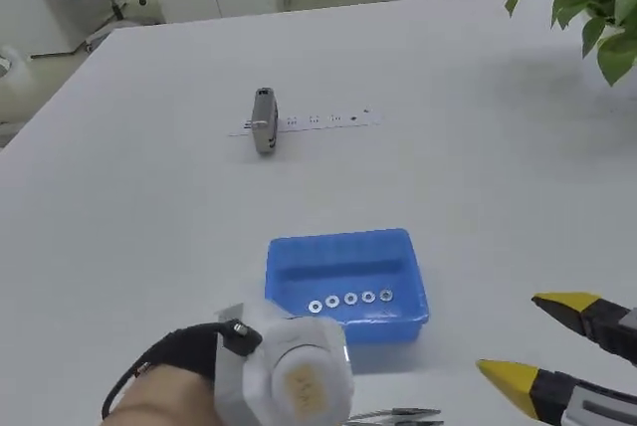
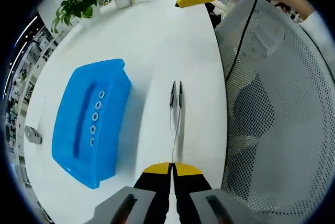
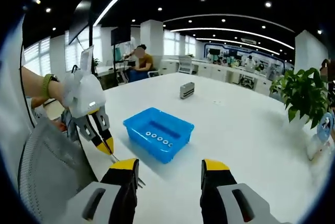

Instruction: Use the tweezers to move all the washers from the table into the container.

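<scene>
The jaws of the left gripper (image 2: 171, 165) are pressed together on the joined end of the tweezers (image 2: 176, 124). The right gripper (image 3: 170, 164) has its jaws apart and holds nothing. It hangs off to one side, probably to leave the work clear.

The bench (image 1: 149, 197) is broad, white and smooth. The container (image 1: 338, 244), a shallow rectangular tray of blue plastic with sloped walls, sits close to the person, which keeps each carry short. Just beside it the tweezers lie flat on the bench. They are thin metal, with two slim arms slightly sprung apart at dark tips.

Five washers (image 1: 350, 299), small flat metal rings, lie in a row on the container's floor. None is visible on the bench, so the task looks finished.
</scene>
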Available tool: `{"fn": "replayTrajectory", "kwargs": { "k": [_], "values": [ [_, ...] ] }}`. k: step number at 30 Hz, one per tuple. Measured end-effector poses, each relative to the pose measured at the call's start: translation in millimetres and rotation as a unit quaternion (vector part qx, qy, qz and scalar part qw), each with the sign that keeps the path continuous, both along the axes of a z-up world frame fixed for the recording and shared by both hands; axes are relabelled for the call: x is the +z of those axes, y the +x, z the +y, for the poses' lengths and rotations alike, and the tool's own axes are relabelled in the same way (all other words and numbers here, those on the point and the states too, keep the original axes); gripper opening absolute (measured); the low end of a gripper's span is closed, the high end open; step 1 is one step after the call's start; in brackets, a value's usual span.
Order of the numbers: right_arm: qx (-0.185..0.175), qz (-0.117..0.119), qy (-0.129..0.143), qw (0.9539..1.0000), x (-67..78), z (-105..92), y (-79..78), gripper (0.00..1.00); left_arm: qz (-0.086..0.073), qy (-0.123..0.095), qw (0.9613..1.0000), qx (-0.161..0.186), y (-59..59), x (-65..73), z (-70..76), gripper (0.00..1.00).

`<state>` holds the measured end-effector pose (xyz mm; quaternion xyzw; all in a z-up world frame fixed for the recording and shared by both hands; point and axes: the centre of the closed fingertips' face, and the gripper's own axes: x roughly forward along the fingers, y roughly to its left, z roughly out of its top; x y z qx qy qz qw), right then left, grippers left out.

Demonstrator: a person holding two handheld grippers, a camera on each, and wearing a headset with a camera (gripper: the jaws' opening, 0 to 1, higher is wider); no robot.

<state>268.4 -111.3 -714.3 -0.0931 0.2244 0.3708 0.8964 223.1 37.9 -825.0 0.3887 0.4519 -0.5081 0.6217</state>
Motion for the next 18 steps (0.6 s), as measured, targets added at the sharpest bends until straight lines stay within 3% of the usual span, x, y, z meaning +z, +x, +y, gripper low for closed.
{"fn": "replayTrajectory", "kwargs": {
  "k": [3, 7, 10, 12, 14, 18],
  "values": [
    [-0.004, -0.016, -0.016, 0.9997, 0.3, 1.4, -0.2, 0.48, 0.015, 0.040, 0.9991, -0.001, -5.1, -4.2, 4.3, 0.00],
    [-0.011, -0.020, -0.011, 0.9997, 8.2, 1.5, -4.8, 0.51, 0.024, 0.062, 0.9978, 0.004, -9.7, -8.6, 4.8, 0.00],
    [-0.010, -0.031, -0.009, 0.9994, 17.9, -0.6, -13.8, 0.51, 0.021, 0.080, 0.9965, 0.006, -10.1, -7.9, 4.4, 0.00],
    [-0.011, -0.032, 0.006, 0.9994, 23.2, -2.5, -20.4, 0.52, 0.028, 0.090, 0.9954, 0.013, -9.4, -8.3, 4.9, 0.00],
    [-0.012, -0.028, 0.023, 0.9993, 25.3, -3.4, -25.3, 0.54, 0.032, 0.094, 0.9949, 0.018, -8.5, -8.1, 4.9, 0.00],
    [-0.008, -0.022, 0.028, 0.9993, 22.9, -5.3, -31.1, 0.55, 0.038, 0.086, 0.9948, 0.040, -8.4, -7.6, 7.0, 0.00]
  ]
}}
